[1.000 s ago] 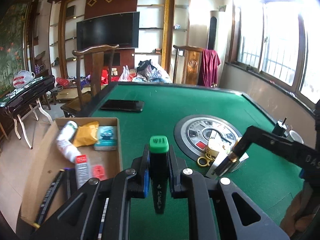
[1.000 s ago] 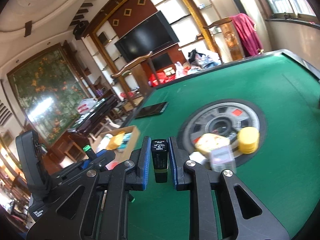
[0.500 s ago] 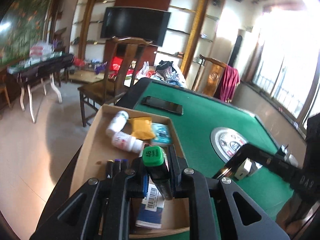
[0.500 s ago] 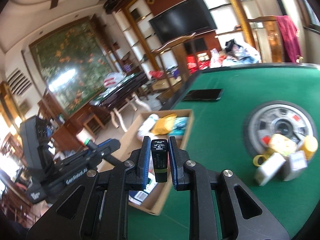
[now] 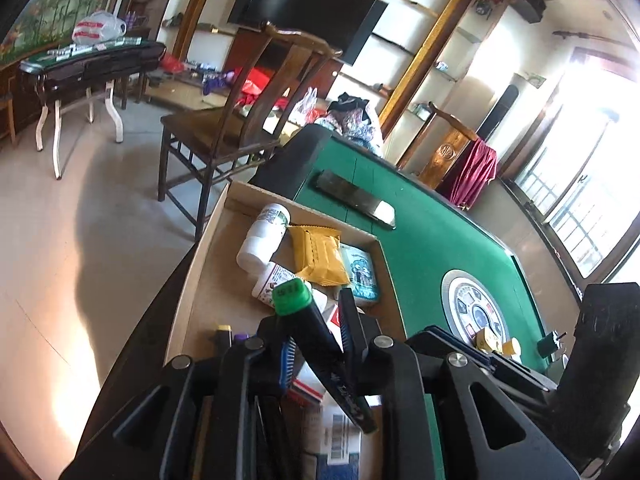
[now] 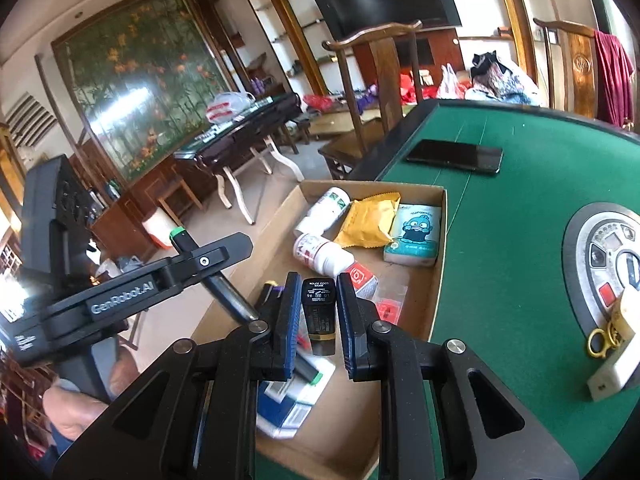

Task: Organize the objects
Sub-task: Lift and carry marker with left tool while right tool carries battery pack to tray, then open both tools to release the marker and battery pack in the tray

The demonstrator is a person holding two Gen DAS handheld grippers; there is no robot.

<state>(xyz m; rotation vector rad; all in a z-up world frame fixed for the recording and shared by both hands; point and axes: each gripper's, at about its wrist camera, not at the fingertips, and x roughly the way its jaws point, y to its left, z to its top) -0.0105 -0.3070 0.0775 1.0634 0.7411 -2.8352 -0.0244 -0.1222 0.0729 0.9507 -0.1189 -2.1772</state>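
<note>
My left gripper [image 5: 316, 344] holds a green-capped black marker [image 5: 304, 316], tilted left, with its jaws parted wider than the marker, over the cardboard box [image 5: 208, 264]. It also shows in the right wrist view [image 6: 208, 264] at left above the box [image 6: 438, 248]. My right gripper [image 6: 318, 320] has its jaws a little apart around a black lipstick tube [image 6: 318, 312], which hangs between them over the box. The box holds two white bottles [image 6: 324, 256], a yellow packet [image 6: 368, 220], a tissue pack [image 6: 416, 236], pens and papers.
The green table [image 6: 500, 272] carries a black phone [image 6: 456, 156] and a round centre panel [image 6: 604, 252] with a white box and gold scissors [image 6: 600, 342]. A wooden chair [image 5: 240, 120] stands beyond the box. The floor lies left of the box.
Both grippers moved left from the table centre to above the box. Both have parted their jaws; the marker now tilts and the lipstick sits loose between the right pads.
</note>
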